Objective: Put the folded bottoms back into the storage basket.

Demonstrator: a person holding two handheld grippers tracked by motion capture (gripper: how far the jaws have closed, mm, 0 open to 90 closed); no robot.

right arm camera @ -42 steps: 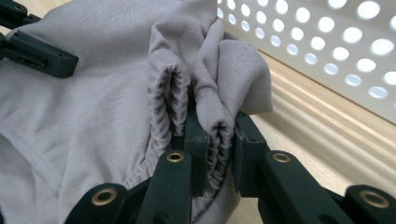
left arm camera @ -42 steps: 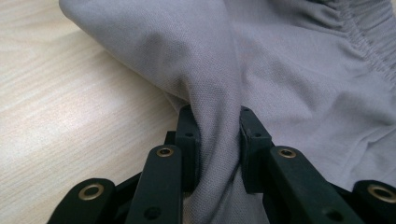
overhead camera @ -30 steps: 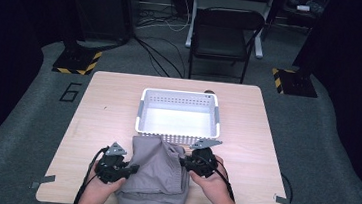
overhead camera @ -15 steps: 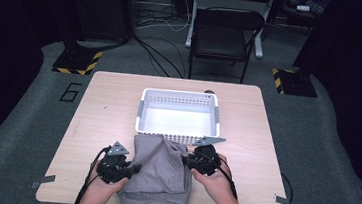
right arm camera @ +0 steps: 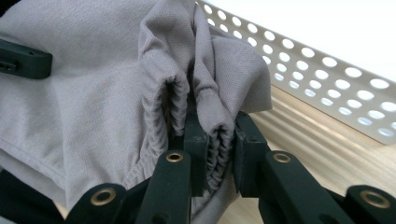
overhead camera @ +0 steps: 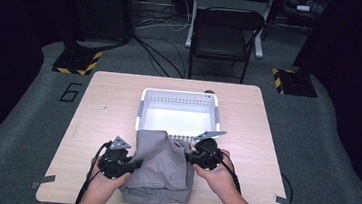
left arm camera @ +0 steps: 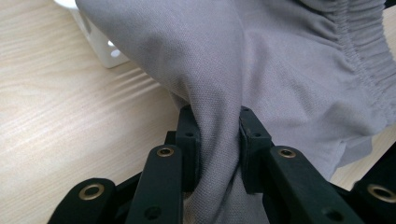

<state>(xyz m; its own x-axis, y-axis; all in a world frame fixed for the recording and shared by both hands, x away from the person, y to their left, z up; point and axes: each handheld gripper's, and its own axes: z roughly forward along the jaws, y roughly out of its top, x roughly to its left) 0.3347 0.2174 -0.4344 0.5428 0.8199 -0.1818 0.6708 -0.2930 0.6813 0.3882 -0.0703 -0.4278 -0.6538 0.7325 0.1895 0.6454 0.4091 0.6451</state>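
Grey garment (overhead camera: 161, 168): folded, on near part of the wooden table (overhead camera: 103, 104), between both grippers, far edge lifted and touching near wall of the white basket (overhead camera: 178, 113).
Left gripper (left arm camera: 218, 140): clamped on a fold of the cloth at the garment's left side.
Right gripper (right arm camera: 215, 144): clamped on the gathered elastic waistband (right arm camera: 180, 100), close beside the perforated basket wall.
Basket: at table centre, just behind the garment.
Chair (overhead camera: 225, 33): on floor beyond the table.

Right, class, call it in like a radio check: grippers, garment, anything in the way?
Left gripper shut on grey garment. Right gripper shut on its elastic edge. Garment's far end overlaps white basket's near rim. Nothing else in the way.
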